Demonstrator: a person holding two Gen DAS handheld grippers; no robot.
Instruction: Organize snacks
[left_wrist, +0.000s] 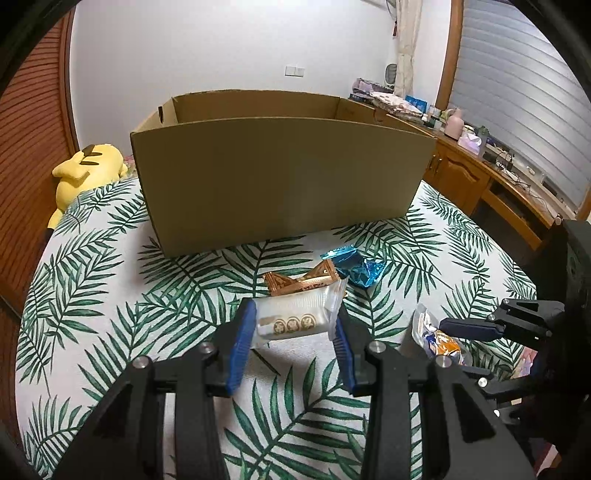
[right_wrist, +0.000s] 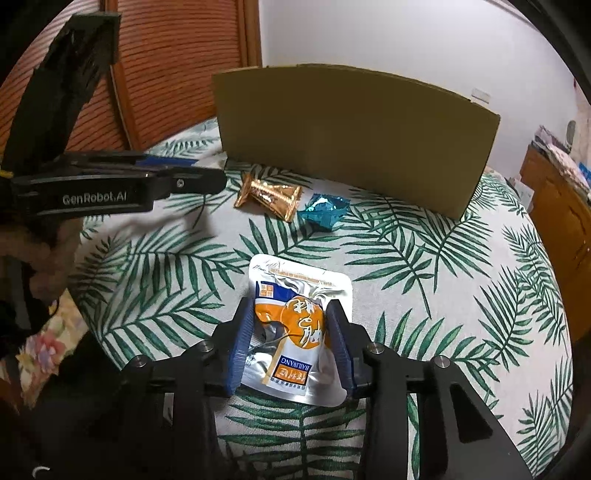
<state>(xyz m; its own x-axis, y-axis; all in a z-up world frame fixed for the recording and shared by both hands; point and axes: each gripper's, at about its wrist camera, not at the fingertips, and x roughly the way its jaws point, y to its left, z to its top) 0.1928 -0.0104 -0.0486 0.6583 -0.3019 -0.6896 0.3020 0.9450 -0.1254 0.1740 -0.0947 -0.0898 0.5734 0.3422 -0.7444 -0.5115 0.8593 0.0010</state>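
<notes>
Yellow plush toy (left_wrist: 86, 168): lies at the far left edge of the bed, beside the ribbed wooden panel.

Bed cover, white fabric with green palm-leaf print (left_wrist: 110, 295): carries all items listed below.

Open brown cardboard box (left_wrist: 280, 177): stands upright at the back of the bed, its long wall facing the cameras; contents not visible.

Left claw (left_wrist: 293, 334): blue pads closed on a white translucent snack packet with 3 round brown emblems (left_wrist: 295, 319), 1 pad on each short end; the packet appears lifted off the cover.

Copper-gold foil candy wrapper (left_wrist: 299, 282): lies on the cover just behind the held packet, in front of the box.

Blue foil candy wrapper (left_wrist: 351, 267): lies just beside the copper one, on its right, near the box wall.

Right claw (right_wrist: 290, 332): blue pads pressed on the 2 sides of a silver pouch with an orange-and-blue label (right_wrist: 295, 332), which crumples between them; the pouch rests on the cover, well apart from the box.

Wooden cabinet (left_wrist: 480, 177): stands far right, top cluttered.
</notes>
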